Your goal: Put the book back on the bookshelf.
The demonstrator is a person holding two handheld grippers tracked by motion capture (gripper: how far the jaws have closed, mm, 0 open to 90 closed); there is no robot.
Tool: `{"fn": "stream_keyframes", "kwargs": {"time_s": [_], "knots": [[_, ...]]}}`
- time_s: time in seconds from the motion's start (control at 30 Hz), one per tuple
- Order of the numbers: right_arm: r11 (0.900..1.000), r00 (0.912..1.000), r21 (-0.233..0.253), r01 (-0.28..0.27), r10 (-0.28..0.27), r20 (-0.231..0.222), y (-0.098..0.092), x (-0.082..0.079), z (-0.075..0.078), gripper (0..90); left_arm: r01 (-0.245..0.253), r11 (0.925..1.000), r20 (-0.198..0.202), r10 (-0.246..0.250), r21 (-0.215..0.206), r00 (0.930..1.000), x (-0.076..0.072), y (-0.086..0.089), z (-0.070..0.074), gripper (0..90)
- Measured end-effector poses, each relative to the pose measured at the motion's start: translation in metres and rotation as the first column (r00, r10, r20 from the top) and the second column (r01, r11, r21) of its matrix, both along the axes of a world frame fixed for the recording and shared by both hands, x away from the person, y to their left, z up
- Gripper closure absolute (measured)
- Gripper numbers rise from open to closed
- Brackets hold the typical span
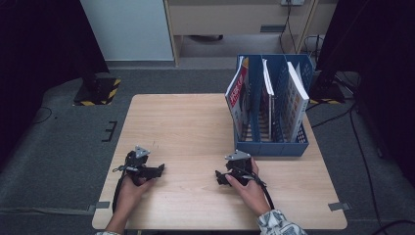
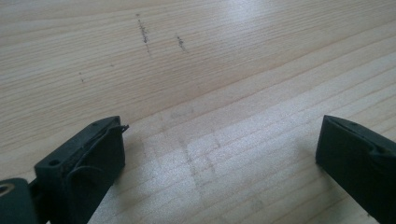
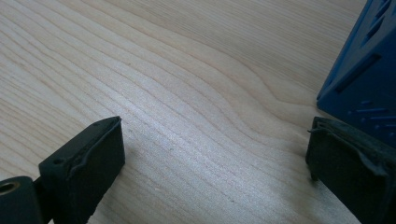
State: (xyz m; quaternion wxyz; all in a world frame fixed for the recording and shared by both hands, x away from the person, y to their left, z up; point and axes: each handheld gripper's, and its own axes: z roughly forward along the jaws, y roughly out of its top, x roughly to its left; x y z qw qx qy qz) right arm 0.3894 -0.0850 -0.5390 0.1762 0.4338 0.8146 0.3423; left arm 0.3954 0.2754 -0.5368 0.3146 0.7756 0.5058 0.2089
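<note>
Grippers, left [image 1: 157, 170] and right [image 1: 221, 177], are being rested spread wide on the worktop [image 1: 186, 122]; the blue file rack [image 1: 271, 146] risks being knocked by the right.

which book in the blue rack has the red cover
The leftmost book in the blue plastic file rack; it leans left, red and white, while the other two look pale.

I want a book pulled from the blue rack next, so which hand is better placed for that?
Right, probably. The right claw rests just in front of the rack, whose blue corner shows in the right gripper view, beside its open jaws. The left claw lies open near the table's far left, away from the books.
</note>
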Motion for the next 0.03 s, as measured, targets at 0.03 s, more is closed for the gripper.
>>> {"fn": "stream_keyframes", "kwargs": {"time_s": [0.03], "knots": [[1.0,1.0,-0.004,0.003,-0.003,0.002,0.0004,0.0004,0.0,3.6,0.0,1.0,0.0,0.0,-0.001,1.0,0.0,0.0,0.0,0.4]]}}
